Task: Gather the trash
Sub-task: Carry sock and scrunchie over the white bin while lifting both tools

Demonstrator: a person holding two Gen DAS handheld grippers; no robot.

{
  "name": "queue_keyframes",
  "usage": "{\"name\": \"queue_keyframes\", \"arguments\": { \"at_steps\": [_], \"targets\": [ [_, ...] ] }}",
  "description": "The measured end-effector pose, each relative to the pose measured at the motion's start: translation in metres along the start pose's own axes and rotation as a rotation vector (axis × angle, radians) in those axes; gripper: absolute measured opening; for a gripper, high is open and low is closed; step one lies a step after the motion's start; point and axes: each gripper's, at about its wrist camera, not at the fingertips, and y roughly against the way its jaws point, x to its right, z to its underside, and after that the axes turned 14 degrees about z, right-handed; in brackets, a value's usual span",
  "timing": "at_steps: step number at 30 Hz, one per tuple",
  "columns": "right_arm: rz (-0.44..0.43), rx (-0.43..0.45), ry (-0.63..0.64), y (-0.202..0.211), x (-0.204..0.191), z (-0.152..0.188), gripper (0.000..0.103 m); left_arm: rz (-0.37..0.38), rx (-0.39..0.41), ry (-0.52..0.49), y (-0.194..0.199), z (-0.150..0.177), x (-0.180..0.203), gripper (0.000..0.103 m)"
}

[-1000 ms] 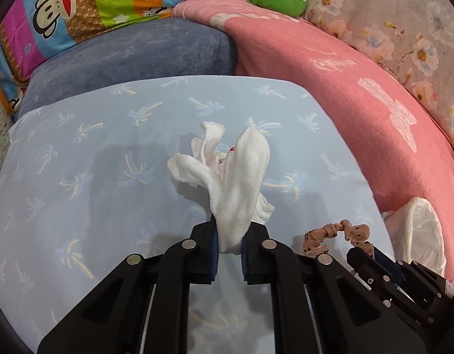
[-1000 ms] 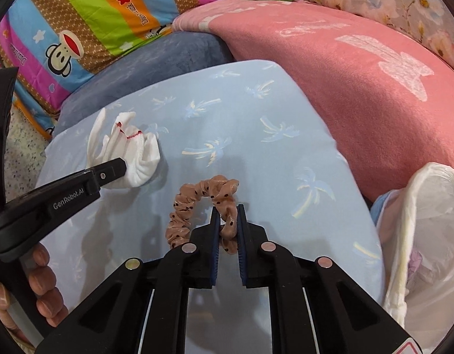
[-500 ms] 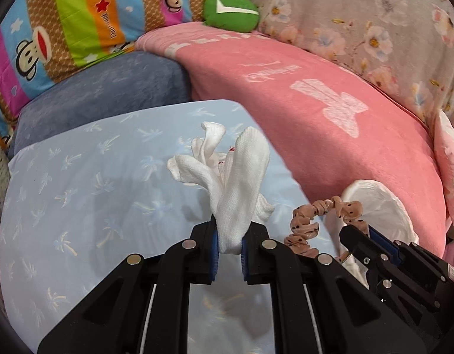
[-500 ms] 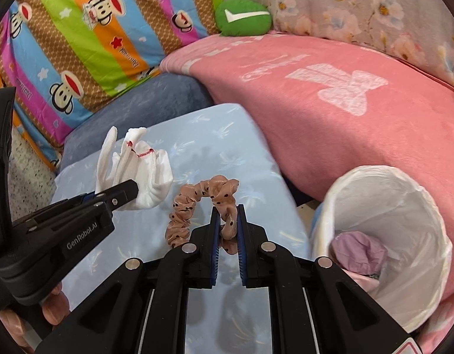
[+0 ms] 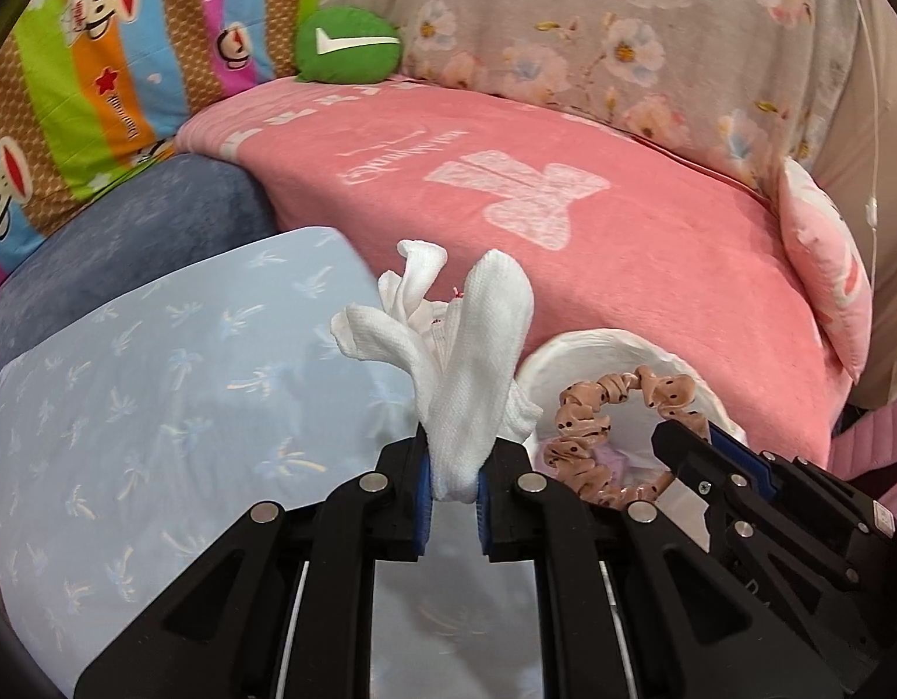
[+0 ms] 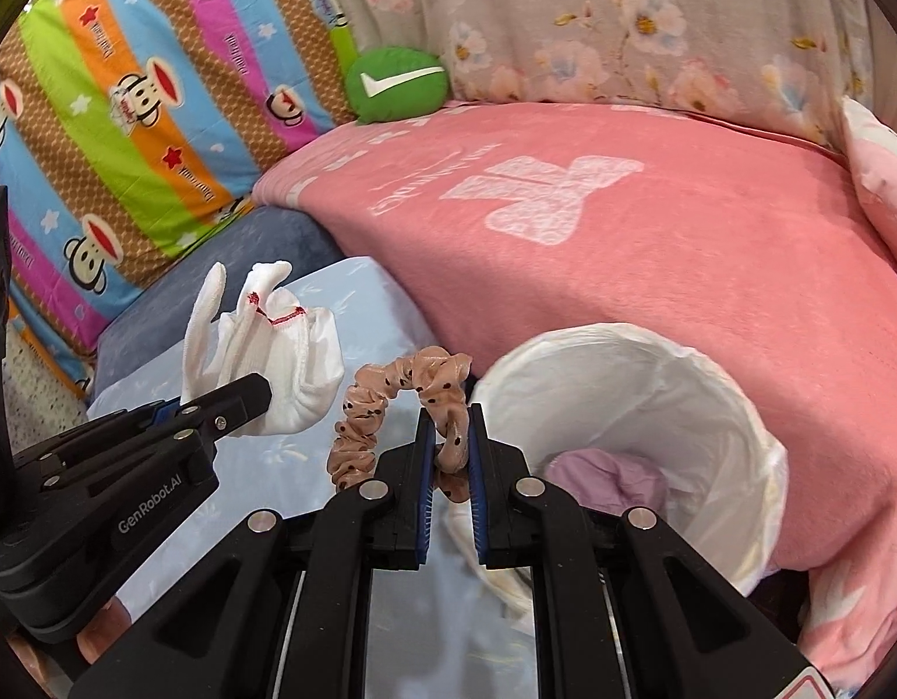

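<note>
**A:** Right wrist view first, since it shows the most. Biggest thing is the pink blanket point(image 6: 652, 268), spread over what I take to be a sofa or bed, with a floral cover point(image 6: 652, 29) behind it and a striped monkey-print quilt point(image 6: 128, 93) off to the left. A small green cushion point(image 6: 397, 84) sits where they meet.

**B:** And nearer us?

**A:** A pale blue sheet with palm trees point(image 5: 157, 408) over a blue-grey cushion point(image 5: 140, 221). Then the white-lined bin point(image 6: 652, 402), tucked against the blanket's edge. There's already something lilac point(image 6: 594, 475) lying in the bottom, so I'd say part of the collecting is done.

**B:** What's in hand now?

**A:** Two pieces. The left gripper point(image 5: 453, 501) has its jaws clamped on a white glove point(image 5: 466, 373) with a red-stitched cuff, held up clear of the sheet. The right gripper point(image 6: 448, 486) has its jaws pinched on a tan dotted scrunchie point(image 6: 402, 402), which loops up just left of the bin's rim.

**B:** So both picked up, neither dropped.

**A:** That's my reading. The scrunchie hangs right at the near edge of the bin's mouth. The glove is beside it, a bit further left. What's left, I'd judge, is carrying each over the opening and letting go. I can't see any other litter on the sheet from here, though much of it is hidden behind the grippers.

**B:** Anyone visible?

**A:** Just a few fingertips point(image 6: 99, 635) under the left gripper, low in the right wrist view.
</note>
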Motion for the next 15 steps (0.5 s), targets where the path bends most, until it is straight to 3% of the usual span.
{"name": "queue_keyframes", "arguments": {
  "at_steps": [15],
  "targets": [
    [0.085, 0.016, -0.128, 0.005, 0.087, 0.0, 0.01, 0.078, -0.068, -0.107, -0.033, -0.004, 0.068, 0.013]
  ]
}}
